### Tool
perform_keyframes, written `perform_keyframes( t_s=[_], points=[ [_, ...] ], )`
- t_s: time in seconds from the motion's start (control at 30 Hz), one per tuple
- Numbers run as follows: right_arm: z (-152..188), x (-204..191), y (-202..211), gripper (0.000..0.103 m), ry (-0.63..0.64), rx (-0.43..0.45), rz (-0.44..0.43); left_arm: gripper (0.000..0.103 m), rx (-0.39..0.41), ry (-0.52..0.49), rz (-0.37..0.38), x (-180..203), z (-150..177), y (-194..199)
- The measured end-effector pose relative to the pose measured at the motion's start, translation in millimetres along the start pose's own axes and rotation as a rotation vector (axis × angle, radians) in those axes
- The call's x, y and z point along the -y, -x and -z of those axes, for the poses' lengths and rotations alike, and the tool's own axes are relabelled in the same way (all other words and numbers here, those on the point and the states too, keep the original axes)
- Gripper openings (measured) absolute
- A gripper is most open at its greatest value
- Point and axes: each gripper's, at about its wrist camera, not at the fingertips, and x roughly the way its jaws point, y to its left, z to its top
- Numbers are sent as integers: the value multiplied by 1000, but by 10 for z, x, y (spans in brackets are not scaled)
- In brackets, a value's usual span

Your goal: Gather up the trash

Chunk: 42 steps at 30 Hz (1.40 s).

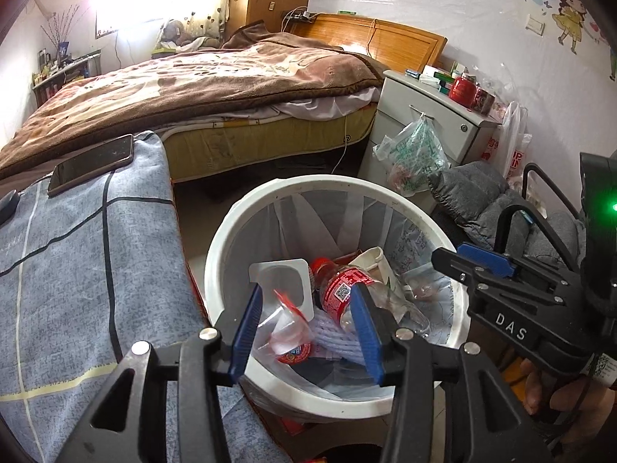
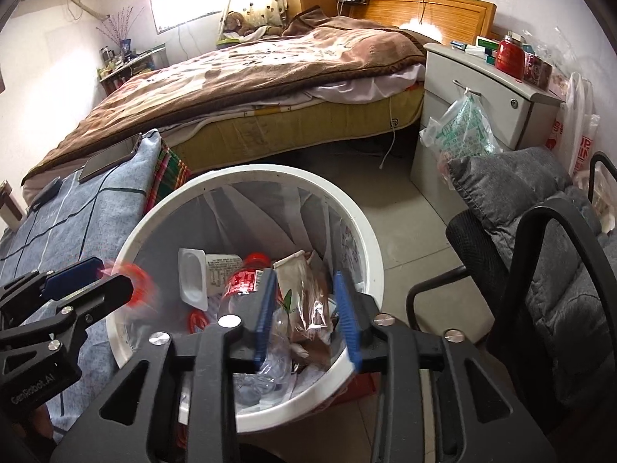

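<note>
A: Bin contents?
B: White bin (image 1: 216, 270) with liner holds a red-label bottle (image 1: 339, 289), a white cup (image 1: 285, 274) and wrappers.
A: Jaws?
B: Left gripper (image 1: 304, 324) and right gripper (image 2: 308, 316) hang above the trash, both released, grasping nothing.
A: Surroundings?
B: Bed (image 1: 193, 77), blue-grey cloth (image 1: 96, 250), tiled floor.

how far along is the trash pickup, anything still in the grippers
Done: the white bin already holds a plastic bottle, a yogurt cup and wrappers. In hand: nothing clear; the left gripper and right gripper hover open over it, though a red blur sits at the left tips. Left: no loose trash shows.
</note>
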Motion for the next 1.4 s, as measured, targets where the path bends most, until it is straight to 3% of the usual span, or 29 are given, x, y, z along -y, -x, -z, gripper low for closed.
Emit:
perform_keyframes(
  t_s=[0.17, 0.4, 0.5, 0.97, 1.07, 1.4],
  points=[
    [-6, 7, 15, 44, -15, 12, -11, 54, 8, -5, -17, -13, 5, 37],
    [46, -38, 164, 45, -25, 68, -4, 58, 54, -23, -76, -34, 49, 190],
    [84, -77, 266, 45, -36, 100, -13, 59, 70, -8, -68, -71, 88, 295],
    [384, -362, 686, 45, -18, 205, 24, 63, 206, -13, -163, -99, 421, 903],
    [474, -383, 804, 45, -38, 233, -2, 63, 243, -19, -187, -83, 527, 1038],
    [803, -536, 1068, 44, -32, 298, 51, 65, 271, -10, -171, -48, 862, 1283]
  ],
)
